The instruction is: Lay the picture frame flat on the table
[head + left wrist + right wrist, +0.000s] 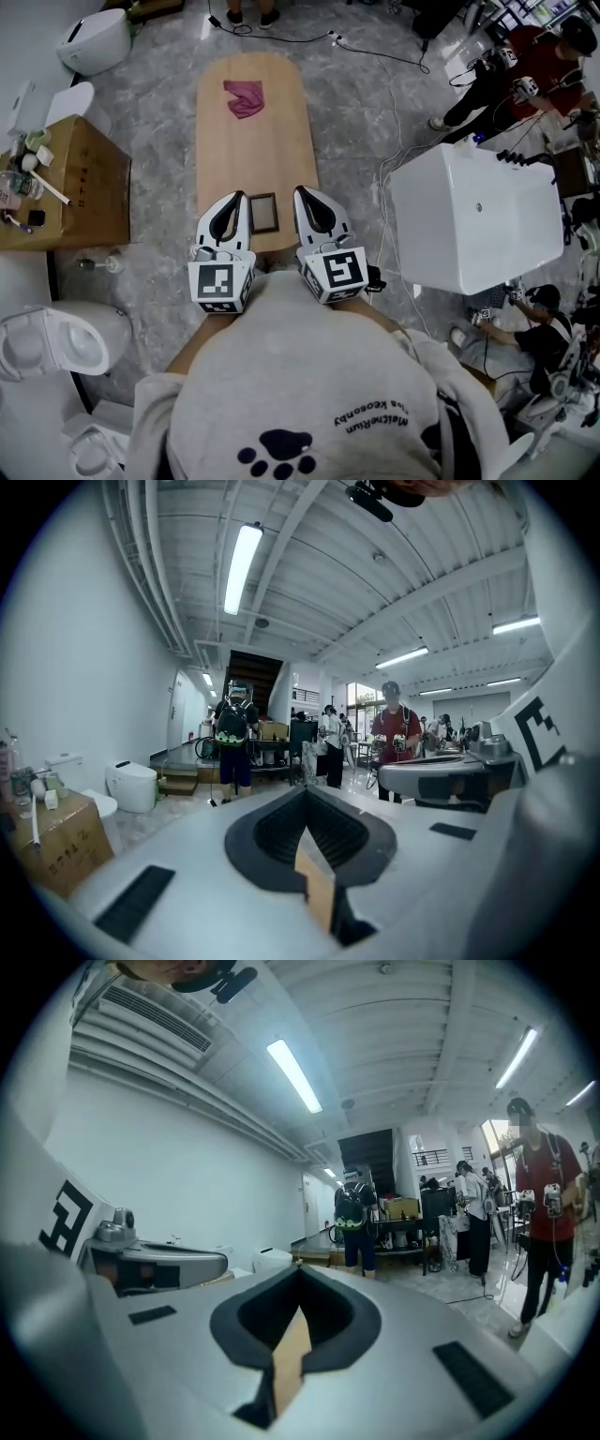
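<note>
Left gripper (232, 201) and right gripper (306, 195), clenched empty, flank the picture frame (263, 213), seemingly already flat; only retreat remains.

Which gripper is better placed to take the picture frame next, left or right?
Left, marginally. The picture frame sits between the two shut, empty grippers; its edge lies almost against the left gripper, while a strip of bare table separates it from the right gripper.
</note>
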The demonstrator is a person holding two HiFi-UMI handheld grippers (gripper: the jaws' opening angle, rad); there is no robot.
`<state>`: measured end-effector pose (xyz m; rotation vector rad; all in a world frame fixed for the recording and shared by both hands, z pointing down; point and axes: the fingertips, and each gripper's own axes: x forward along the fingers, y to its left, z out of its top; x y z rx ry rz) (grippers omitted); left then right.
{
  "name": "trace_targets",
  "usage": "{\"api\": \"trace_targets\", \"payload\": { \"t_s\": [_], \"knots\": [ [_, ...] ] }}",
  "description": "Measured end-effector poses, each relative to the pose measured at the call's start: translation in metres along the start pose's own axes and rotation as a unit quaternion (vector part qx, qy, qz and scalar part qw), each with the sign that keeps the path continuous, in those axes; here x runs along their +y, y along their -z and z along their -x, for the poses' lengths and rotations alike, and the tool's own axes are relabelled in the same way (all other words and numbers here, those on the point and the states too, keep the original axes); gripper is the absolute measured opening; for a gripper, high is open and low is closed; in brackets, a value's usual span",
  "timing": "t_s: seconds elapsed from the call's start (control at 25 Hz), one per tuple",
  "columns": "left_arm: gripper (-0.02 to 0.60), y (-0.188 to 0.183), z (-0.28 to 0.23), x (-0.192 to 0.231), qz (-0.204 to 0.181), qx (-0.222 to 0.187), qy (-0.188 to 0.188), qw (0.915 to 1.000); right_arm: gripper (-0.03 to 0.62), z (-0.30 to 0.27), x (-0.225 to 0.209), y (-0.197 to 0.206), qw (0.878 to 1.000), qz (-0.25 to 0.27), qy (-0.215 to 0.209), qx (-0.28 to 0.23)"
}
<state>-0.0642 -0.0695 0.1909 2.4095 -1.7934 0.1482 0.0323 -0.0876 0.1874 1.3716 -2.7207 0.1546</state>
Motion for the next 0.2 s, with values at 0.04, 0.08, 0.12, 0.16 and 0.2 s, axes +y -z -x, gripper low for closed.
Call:
{"api": "trace_targets", "payload": {
  "t_s": [0.04, 0.08, 0.12, 0.16, 0.2],
  "knots": [
    [0.009, 0.0005, 0.0003, -0.0004, 0.0, 0.0, 0.001, 1.0, 0.008, -0.0001, 0.0011, -0.0007, 1.0, 0.002, -0.002, -0.001],
    [0.009, 0.0011, 0.0006, -0.0007, 0.0, 0.0, 0.001, 1.0, 0.008, -0.0001, 0.0019, -0.0014, 1.0, 0.004, -0.004, -0.002],
    [0.009, 0.0016, 0.0007, -0.0009, 0.001, 0.0, 0.002, 1.0, 0.009, 0.0, 0.0023, -0.002, 1.0, 0.005, -0.005, -0.003],
    [0.009, 0.0018, 0.0008, -0.0009, 0.001, 0.0, 0.002, 1.0, 0.009, 0.0, 0.0025, -0.0025, 1.0, 0.006, -0.006, -0.003],
    [0.009, 0.002, 0.0008, -0.001, 0.001, -0.001, 0.002, 1.0, 0.008, -0.0001, 0.0026, -0.0031, 1.0, 0.006, -0.008, -0.004]
  ]
}}
